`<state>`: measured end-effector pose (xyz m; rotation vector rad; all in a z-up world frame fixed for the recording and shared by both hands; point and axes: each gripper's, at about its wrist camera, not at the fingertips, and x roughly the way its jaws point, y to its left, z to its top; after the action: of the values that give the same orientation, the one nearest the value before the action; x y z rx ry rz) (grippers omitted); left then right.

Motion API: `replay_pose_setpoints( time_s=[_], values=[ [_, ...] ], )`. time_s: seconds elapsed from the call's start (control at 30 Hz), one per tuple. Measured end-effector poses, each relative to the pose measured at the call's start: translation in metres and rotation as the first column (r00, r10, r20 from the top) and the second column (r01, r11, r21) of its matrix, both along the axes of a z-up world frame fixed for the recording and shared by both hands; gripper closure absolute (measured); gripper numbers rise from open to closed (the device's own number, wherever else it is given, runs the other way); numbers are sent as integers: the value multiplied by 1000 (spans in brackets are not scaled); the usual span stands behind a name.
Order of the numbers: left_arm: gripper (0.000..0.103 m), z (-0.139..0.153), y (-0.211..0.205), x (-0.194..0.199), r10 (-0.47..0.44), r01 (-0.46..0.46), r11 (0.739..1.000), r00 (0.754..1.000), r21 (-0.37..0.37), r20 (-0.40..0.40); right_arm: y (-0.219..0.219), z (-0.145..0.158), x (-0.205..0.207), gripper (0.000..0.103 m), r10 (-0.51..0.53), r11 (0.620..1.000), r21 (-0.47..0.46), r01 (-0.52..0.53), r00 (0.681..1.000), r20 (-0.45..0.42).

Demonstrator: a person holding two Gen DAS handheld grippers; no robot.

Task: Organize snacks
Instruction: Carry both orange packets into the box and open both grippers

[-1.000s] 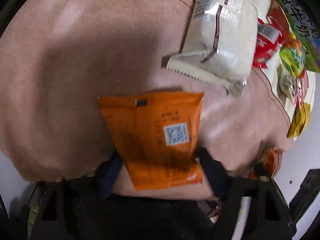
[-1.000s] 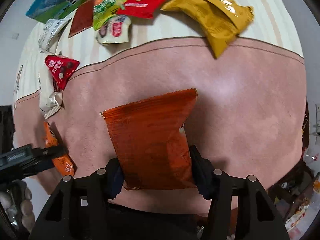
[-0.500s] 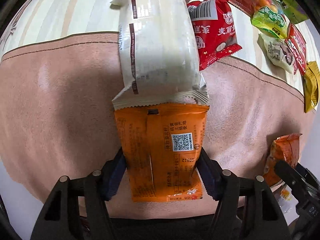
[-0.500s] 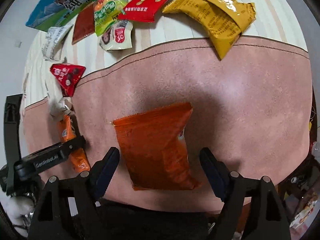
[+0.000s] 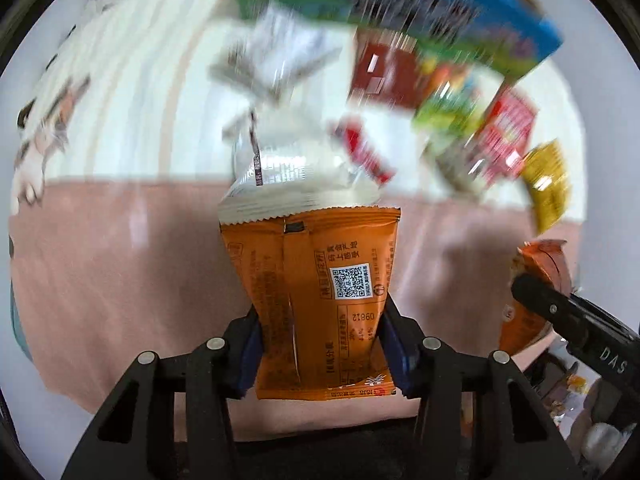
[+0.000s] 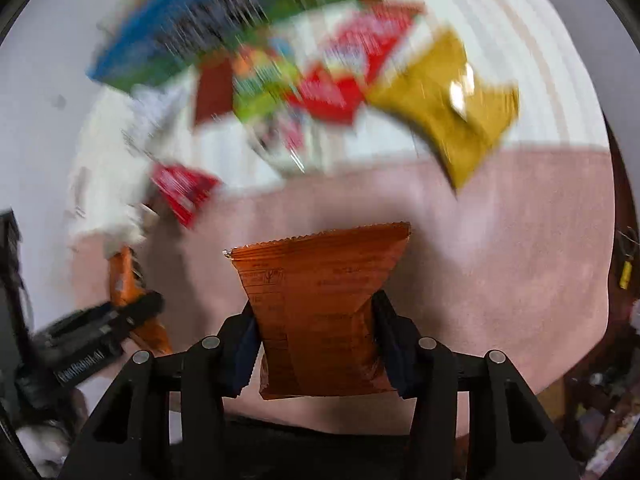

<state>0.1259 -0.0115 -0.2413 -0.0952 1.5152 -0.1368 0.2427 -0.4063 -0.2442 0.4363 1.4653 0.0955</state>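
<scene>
— The pink surface point(image 5: 120, 280)?
— Blurred snacks point(image 6: 320, 80) lie at its far edge.
— The left gripper point(image 5: 320, 356)?
— Its fingers point(image 5: 250, 344) pinch an orange packet point(image 5: 316, 292).
— The right gripper point(image 6: 316, 352)?
— Clamped on a red-orange packet point(image 6: 320, 300), raised above the pink.

Pink suede-like cloth point(image 5: 120, 272) covers the near work surface, w/ a cream striped cloth point(image 5: 132, 92) beyond it, the two meeting along a curved seam. Cartoon prints along the striped cloth's left edge (blurred, maybe cats). Pale grey floor or wall point(image 6: 36, 80) past the cloths. Dim clutter point(image 6: 600, 412) at lower right.
</scene>
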Motion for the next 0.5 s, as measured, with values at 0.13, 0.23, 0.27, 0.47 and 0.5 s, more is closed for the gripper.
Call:
replay_pose_setpoints(
  time_s=[0.13, 0.23, 0.27, 0.47, 0.5],
  values=[
    [54, 56, -3, 45, 2, 4, 998, 995, -68, 95, 4, 57, 45, 48, -2, 998, 68, -6, 993, 118],
    [54, 96, 0, 94, 7, 9, 995, 986, -97, 166, 13, 89, 82, 48, -1, 996, 89, -16, 982, 191],
    [54, 105, 3, 110, 6, 13, 995, 984, -102, 179, 20, 94, 101, 48, 1, 996, 89, -20, 978, 211],
    [54, 130, 18, 217, 4, 9, 998, 976, -58, 219, 34, 117, 199, 48, 11, 998, 55, -27, 962, 272],
    [54, 127, 20, 237, -1, 10, 999, 980, -48, 200, 36, 113, 218, 48, 14, 998, 50, -28, 962, 273]
  ],
)
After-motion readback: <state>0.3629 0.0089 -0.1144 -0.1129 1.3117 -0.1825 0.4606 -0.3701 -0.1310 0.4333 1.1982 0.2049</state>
